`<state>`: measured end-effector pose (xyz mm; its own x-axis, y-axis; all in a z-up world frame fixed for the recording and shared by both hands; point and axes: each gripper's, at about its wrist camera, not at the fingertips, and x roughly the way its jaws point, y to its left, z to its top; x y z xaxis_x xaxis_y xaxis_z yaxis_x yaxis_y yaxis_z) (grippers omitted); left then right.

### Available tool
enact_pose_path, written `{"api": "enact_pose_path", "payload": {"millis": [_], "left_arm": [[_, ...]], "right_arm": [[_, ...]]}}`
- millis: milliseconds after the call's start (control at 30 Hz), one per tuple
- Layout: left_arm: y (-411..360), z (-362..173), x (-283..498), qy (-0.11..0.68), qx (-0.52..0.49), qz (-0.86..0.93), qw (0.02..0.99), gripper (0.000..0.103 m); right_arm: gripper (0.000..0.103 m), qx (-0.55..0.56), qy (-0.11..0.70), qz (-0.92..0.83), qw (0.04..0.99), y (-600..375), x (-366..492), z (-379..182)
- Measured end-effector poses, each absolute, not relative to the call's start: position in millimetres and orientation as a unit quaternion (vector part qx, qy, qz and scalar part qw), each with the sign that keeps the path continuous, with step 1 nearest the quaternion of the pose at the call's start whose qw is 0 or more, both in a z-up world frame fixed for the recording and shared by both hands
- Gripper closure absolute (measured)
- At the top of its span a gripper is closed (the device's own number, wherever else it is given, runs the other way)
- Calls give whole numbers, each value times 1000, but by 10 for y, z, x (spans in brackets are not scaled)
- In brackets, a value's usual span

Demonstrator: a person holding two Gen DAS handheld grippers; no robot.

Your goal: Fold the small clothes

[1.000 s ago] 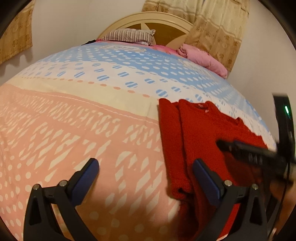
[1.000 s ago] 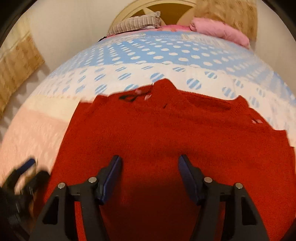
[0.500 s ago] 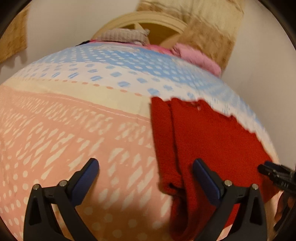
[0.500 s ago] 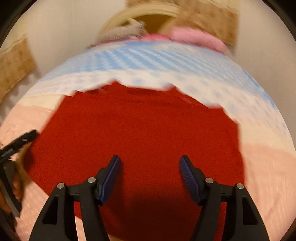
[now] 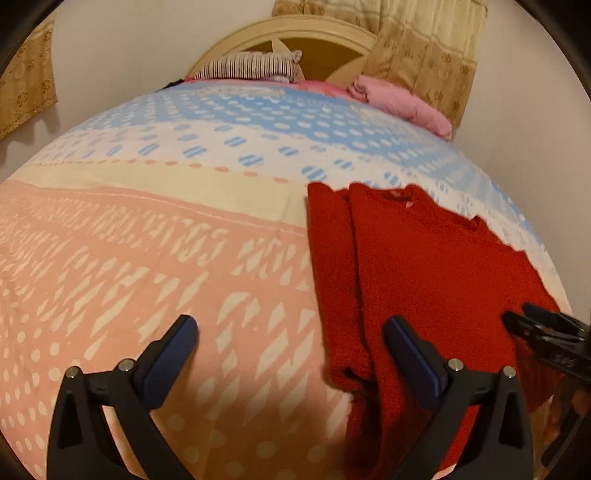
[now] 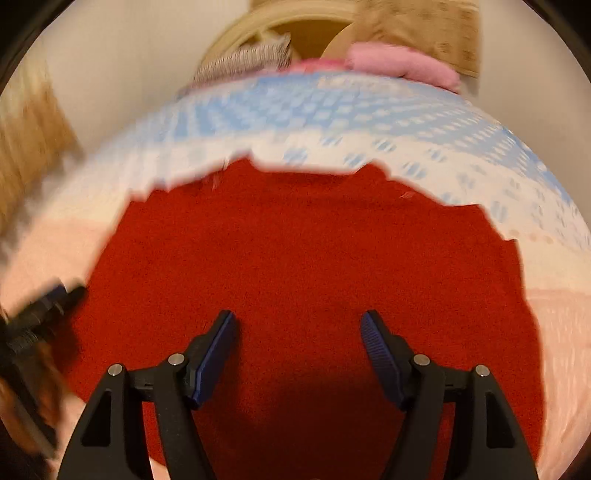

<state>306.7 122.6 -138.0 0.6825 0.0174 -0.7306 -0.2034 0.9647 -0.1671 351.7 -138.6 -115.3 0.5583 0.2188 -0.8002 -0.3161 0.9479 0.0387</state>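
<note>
Jaws on our left gripper (image 5: pixel 290 341) stand wide with nothing between them, one finger over the pink bedspread (image 5: pixel 129 266), the other over the red sweater (image 5: pixel 424 266). Our right gripper (image 6: pixel 298 338) hangs above the middle of that sweater (image 6: pixel 295 251); its jaws are opening and grip nothing, the cloth lying flat below them. We see the sweater spread on the bed with its left sleeve folded in along the body. At the headboard (image 5: pixel 295 35) lie a striped pillow (image 5: pixel 251 66) and a pink blanket (image 5: pixel 402 103).
</note>
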Motion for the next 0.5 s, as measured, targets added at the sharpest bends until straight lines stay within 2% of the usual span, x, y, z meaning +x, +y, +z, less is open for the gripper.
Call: {"api": "enact_pose_path", "payload": {"millis": [200, 500], "left_arm": [[1238, -1389, 3071, 397, -122, 56, 908, 0], [1269, -1400, 3096, 406, -134, 44, 903, 0]], "right_arm": [[30, -19, 439, 135, 888, -1423, 3597, -1086], [30, -120, 372, 217, 894, -1113, 2618, -1012]]}}
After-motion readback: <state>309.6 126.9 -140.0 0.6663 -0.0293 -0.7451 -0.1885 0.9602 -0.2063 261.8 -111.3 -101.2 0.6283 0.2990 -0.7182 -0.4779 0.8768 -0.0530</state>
